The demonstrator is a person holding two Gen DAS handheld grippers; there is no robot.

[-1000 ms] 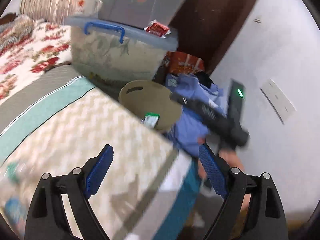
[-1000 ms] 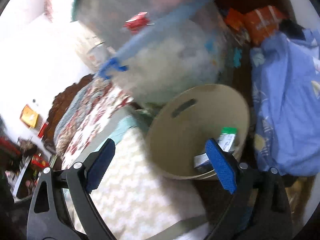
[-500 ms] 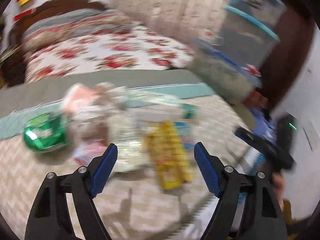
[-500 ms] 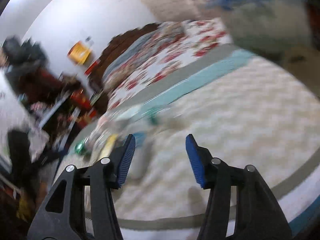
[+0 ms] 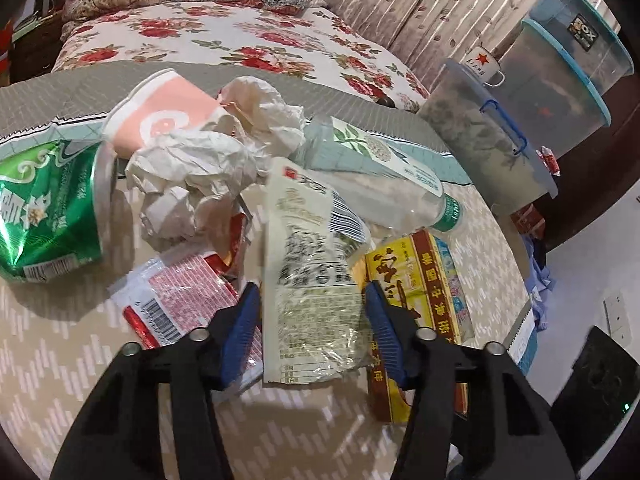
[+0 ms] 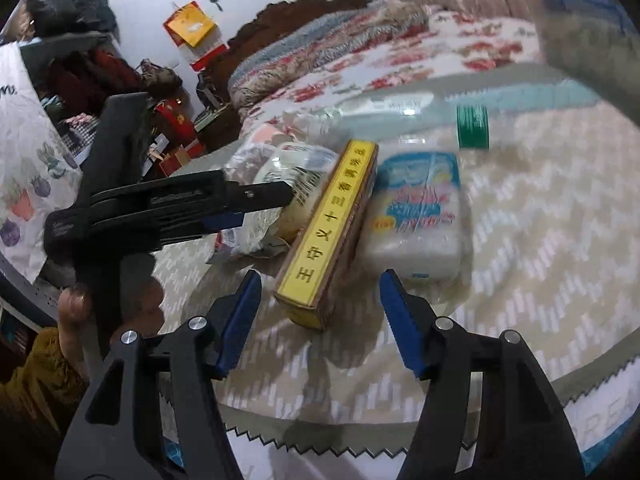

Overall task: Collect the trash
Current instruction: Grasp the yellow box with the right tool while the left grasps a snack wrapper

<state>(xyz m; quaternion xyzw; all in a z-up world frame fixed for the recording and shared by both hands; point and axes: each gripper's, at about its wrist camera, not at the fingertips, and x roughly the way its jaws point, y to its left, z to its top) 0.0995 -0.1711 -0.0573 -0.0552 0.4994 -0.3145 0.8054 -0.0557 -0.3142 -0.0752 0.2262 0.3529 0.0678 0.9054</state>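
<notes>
cream wrapper (image 5: 308, 280): lies in the trash heap on the bed cover (image 5: 80, 360), between the closing left gripper (image 5: 310, 334) jaws, pads not yet pressing. yellow box (image 6: 332, 232): just beside; right gripper (image 6: 318, 322) widening, likely to straddle it.

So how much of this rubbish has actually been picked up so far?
Little looks done from here: the pile still lies on the bed, and no bin shows now. In hand: the left gripper is closing around a clear printed wrapper, while the right gripper, its jaws opening, lines up on the yellow box. Left: the green can, pink paper cup, crumpled tissue, plastic bottle and red packet.
</notes>
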